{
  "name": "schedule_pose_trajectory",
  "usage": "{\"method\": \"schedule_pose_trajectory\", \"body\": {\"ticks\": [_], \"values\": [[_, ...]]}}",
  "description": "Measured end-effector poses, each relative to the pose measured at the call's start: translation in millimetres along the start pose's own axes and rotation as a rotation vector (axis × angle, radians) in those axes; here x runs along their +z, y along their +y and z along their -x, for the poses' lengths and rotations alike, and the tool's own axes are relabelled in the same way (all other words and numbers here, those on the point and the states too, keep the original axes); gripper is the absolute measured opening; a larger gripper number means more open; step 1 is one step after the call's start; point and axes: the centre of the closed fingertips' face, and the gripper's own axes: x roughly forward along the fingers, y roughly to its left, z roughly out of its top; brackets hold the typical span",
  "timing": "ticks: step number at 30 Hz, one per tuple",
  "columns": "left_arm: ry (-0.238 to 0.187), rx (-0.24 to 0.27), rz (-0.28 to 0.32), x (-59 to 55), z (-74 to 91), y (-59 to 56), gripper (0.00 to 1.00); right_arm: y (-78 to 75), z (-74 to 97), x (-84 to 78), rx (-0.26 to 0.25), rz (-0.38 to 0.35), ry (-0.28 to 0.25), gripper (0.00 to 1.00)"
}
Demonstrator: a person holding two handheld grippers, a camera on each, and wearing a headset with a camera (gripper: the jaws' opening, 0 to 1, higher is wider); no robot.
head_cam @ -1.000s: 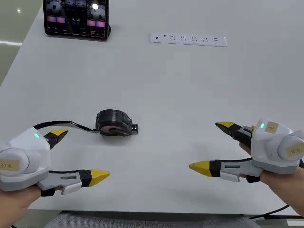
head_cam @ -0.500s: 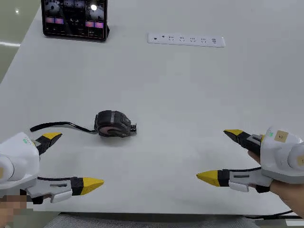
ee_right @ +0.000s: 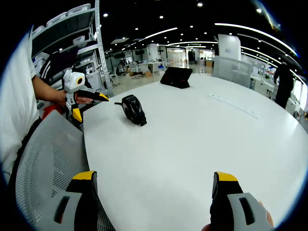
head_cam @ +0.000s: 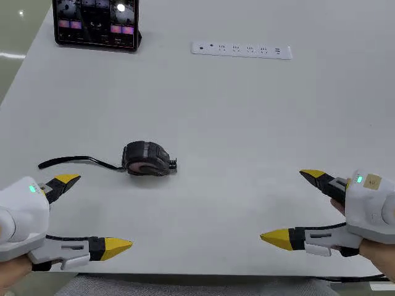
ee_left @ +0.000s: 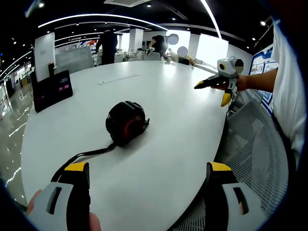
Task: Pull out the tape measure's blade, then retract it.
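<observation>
You held your left gripper [head_cam: 103,211] and right gripper [head_cam: 282,204] low at the near edge of the white table [head_cam: 247,111], both with jaws spread wide and nothing between them, while the tape measure [head_cam: 147,160] sat apart from both, nearer the left one, its black strap [head_cam: 68,161] trailing left and the blade's hook [head_cam: 173,163] pointing right; the case looked compact, hard and fairly weighty, likely slick on its rounded shell, so it wanted a firm pinch across its flat faces, the thin hook offering the other jaws a small, stiff lip to draw by
</observation>
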Motion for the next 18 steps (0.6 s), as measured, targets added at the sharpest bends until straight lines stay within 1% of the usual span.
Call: {"method": "schedule_pose_trajectory", "body": {"ticks": [2, 4, 6, 13, 15, 16, 17, 18], "values": [[0.003, -0.001, -0.009, -0.7, 1.1, -0.2, 0.99, 0.9, 0.7, -1.5, 0.002, 0.009, 0.008, 0.99], [-0.002, -0.010, -0.001, -0.2, 2.3, -1.5, 0.99, 2.2, 1.5, -2.9, 0.004, 0.013, 0.016, 0.99], [0.001, -0.011, -0.007, -0.8, 2.9, -1.8, 0.99, 2.4, 2.9, -3.9, 0.004, 0.017, 0.021, 0.99], [0.002, -0.024, -0.001, -1.9, 3.7, -3.9, 0.99, 4.3, 7.6, -7.7, 0.003, 0.017, 0.027, 0.99], [0.007, -0.021, -0.008, -2.7, 3.8, -3.6, 0.99, 5.3, 8.3, -9.3, 0.006, 0.013, 0.030, 0.99], [0.007, -0.006, -0.027, -2.3, 4.2, -1.4, 0.99, 5.7, 8.5, -9.9, 0.007, 0.011, 0.031, 0.99], [0.010, -0.001, -0.032, -2.7, 4.6, -1.1, 0.99, 6.1, 8.6, -10.2, 0.007, 0.010, 0.032, 0.99], [0.009, -0.009, -0.031, -2.4, 4.5, -2.3, 0.99, 6.3, 8.7, -10.5, 0.007, 0.010, 0.033, 0.99]]}}
